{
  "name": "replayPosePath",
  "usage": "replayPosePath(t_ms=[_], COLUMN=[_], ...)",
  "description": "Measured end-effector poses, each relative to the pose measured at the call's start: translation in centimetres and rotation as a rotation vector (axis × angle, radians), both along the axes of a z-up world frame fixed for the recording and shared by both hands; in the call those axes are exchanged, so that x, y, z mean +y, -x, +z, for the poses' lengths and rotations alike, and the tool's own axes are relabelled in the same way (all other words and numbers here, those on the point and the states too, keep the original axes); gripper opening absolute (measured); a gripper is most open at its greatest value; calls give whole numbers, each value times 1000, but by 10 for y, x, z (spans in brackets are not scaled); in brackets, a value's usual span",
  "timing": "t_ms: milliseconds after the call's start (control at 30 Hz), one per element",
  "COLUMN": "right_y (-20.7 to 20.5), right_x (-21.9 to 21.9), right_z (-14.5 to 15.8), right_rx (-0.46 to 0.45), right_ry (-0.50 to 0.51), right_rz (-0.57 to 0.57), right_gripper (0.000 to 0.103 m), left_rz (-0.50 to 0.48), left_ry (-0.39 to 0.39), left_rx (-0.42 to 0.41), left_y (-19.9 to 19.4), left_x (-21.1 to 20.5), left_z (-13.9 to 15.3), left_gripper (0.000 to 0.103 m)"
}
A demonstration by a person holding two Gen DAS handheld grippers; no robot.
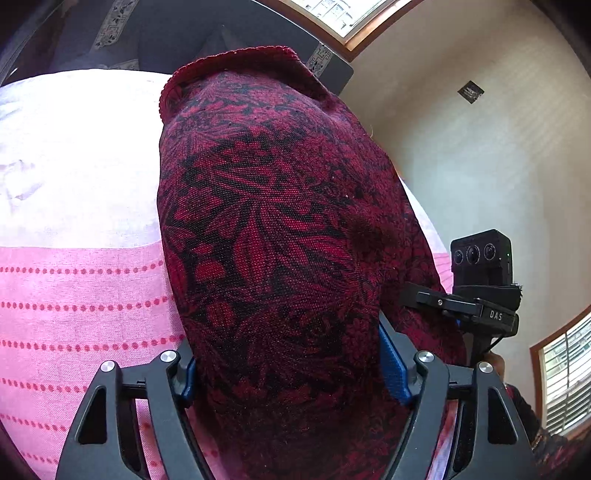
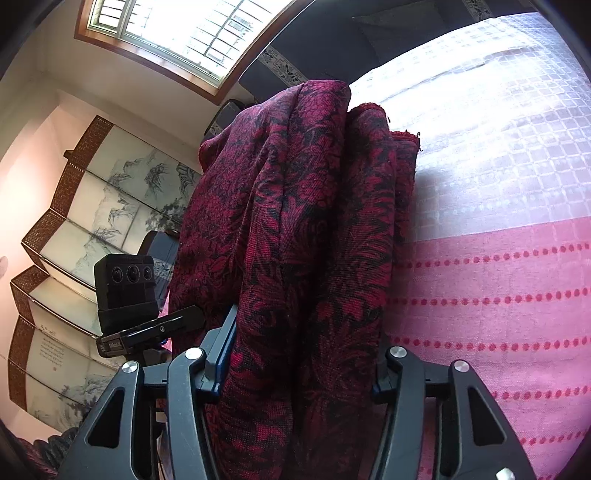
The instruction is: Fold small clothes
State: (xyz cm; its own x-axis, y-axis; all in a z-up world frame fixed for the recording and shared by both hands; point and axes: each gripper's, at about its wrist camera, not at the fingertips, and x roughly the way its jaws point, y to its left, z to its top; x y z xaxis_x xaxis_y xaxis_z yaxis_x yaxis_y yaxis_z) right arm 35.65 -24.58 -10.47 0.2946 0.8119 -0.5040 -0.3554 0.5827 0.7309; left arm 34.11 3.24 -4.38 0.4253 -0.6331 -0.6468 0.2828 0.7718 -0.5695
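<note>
A dark red garment with a black leaf pattern point(image 1: 280, 229) hangs bunched over my left gripper point(image 1: 291, 354) and hides its fingertips. The cloth fills the gap between the blue pads point(image 1: 393, 369) and touches both. In the right wrist view the same garment point(image 2: 295, 229) stands in thick vertical folds, and my right gripper point(image 2: 303, 354) is shut on that bundle, with a blue pad point(image 2: 225, 350) against its left side. Each gripper's camera block shows in the other's view: the right one point(image 1: 480, 266) and the left one point(image 2: 125, 288), close on either side of the cloth.
Under the garment lies a pink bedcover with rows of red dots point(image 1: 74, 314) point(image 2: 498, 295), turning white farther away point(image 1: 74, 147). A dark headboard point(image 1: 177, 33) lies beyond. A painted folding screen point(image 2: 92, 221) stands to the left, with windows point(image 2: 177, 33) point(image 1: 565, 373) in the walls.
</note>
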Motion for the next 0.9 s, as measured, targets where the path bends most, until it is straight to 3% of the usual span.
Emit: replayPosePath(t_ms=[200,633,900], right_y=[22,112,175], right_x=[4,22,31], right_z=[16,56,62], right_rx=[-54,-177,-225], right_ry=[21,44,62], right_rz=[-39,-61,-44], right_gripper=[37,36,36], left_rz=[50,111,127], left_ry=[-210,-286,-338], left_rx=[-161,-262,-296], left_y=[30,123,183], left_x=[-31,-18,-10], left_z=[28,65,76], left_gripper=[64,64,64])
